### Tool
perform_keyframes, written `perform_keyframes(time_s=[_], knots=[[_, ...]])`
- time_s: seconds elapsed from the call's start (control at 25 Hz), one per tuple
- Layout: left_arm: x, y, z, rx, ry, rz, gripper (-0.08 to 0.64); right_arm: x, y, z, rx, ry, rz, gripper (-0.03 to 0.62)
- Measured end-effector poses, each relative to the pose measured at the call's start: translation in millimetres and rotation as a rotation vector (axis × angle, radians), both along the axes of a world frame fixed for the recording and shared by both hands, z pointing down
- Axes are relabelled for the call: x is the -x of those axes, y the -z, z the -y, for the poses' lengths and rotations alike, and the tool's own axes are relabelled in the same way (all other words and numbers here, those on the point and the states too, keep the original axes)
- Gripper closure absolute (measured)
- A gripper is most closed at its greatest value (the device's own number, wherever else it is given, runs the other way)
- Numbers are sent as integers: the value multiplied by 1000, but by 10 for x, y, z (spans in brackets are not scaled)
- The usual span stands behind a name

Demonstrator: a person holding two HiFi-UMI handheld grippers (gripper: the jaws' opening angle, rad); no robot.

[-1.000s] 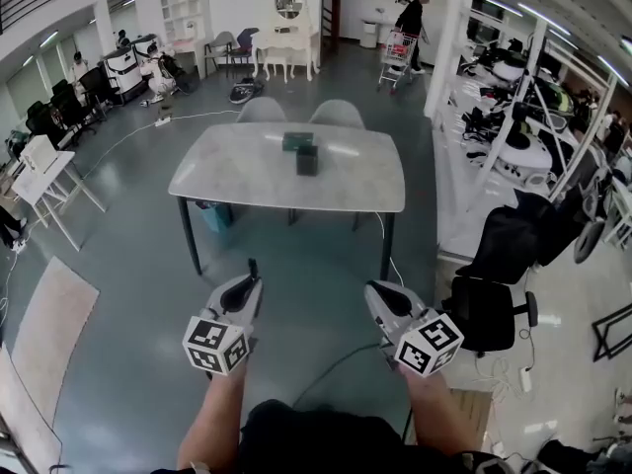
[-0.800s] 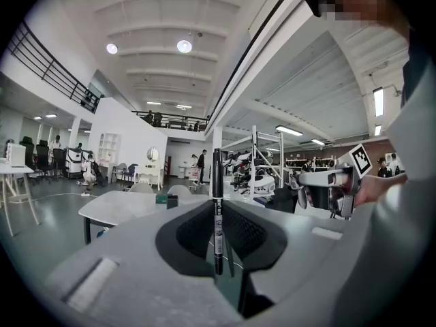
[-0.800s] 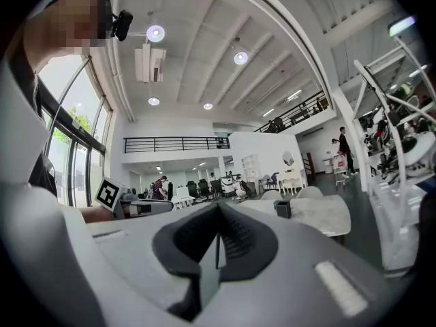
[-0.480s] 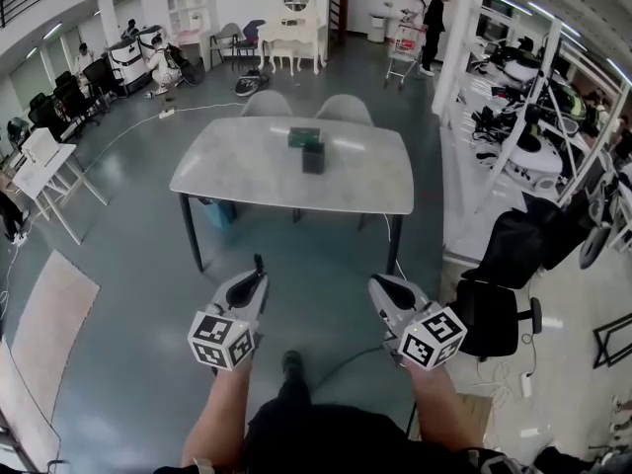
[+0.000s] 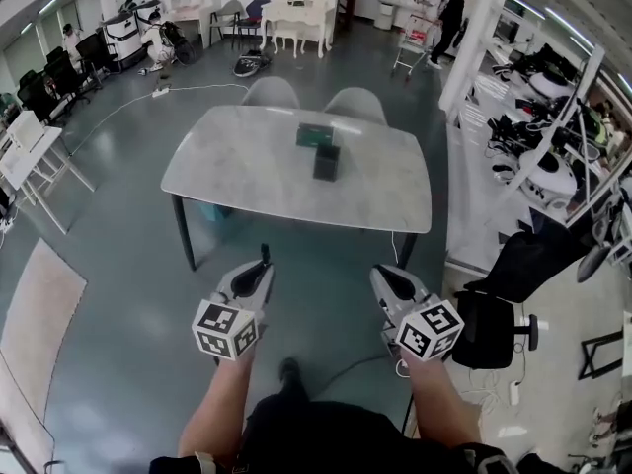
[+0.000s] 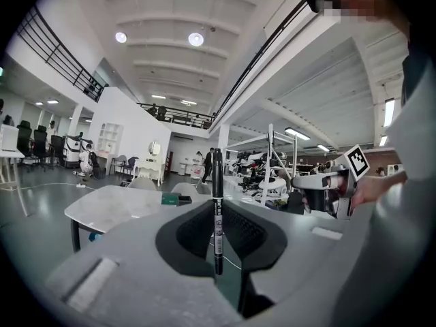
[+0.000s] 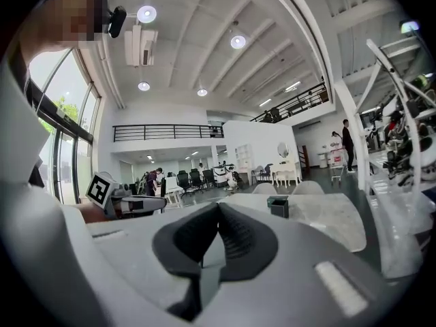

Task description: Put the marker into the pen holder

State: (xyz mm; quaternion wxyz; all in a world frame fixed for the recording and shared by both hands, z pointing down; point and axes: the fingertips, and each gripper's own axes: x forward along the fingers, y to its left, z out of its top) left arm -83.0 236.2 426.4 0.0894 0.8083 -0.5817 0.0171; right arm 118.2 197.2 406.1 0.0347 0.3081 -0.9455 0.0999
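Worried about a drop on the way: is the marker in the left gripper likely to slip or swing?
Probably stiff: the marker stands straight and upright in the shut left gripper. It looks slim and smooth and is pinched low on the barrel, so it may pivot or slide if bumped.

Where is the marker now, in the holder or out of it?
Out. The left gripper is shut on the marker, which sticks out from between its jaws; the holder sits far ahead on the table.

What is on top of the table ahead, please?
On the table stand a black pen holder and, behind it, a green box. What is inside the holder cannot be seen from here.
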Motion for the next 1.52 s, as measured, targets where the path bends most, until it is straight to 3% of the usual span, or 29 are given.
perform_keyframes(time_s=[0.28,0.56,1.12,1.52], knots=[[396,-74,683,12,-36,2,517,555,-64,644,28,-17,-24,591],[674,-54,950,15,-73,19,517,906,-66,893,45,-34,-15,591],[877,-163,1683,49,-66,32,517,1039,-316,1734,107,-33,28,591],[858,-360,2926,109,-32,25,517,1225,-556,3048,161,37,56,591]])
